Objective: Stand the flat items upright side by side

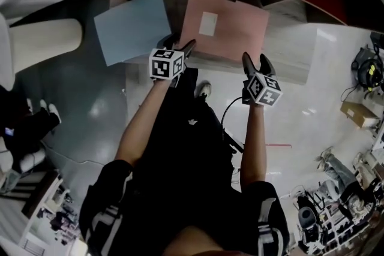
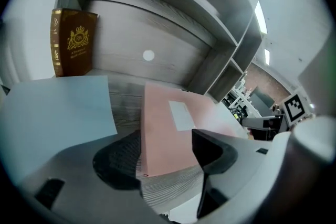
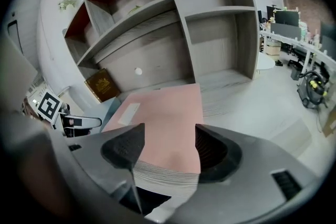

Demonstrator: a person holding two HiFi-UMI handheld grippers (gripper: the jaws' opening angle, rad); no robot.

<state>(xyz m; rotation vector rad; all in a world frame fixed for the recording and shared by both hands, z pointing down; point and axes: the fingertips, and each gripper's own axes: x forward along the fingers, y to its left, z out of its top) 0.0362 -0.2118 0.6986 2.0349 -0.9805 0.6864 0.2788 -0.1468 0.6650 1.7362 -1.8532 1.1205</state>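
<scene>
Both pairs of open jaws frame the pink folder [image 1: 235,34].

Grey shelving [image 3: 210,10]; cardboard box [image 1: 358,112] on floor [image 1: 300,111].

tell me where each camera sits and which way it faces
Head view: on the head, facing steeply down at pink folder, blue folder; forearms, left gripper, right gripper show.
Left gripper view: along its open jaws at the pink folder's corner.
Right gripper view: likewise, its near edge.
Both gripper views share the brown book.
</scene>
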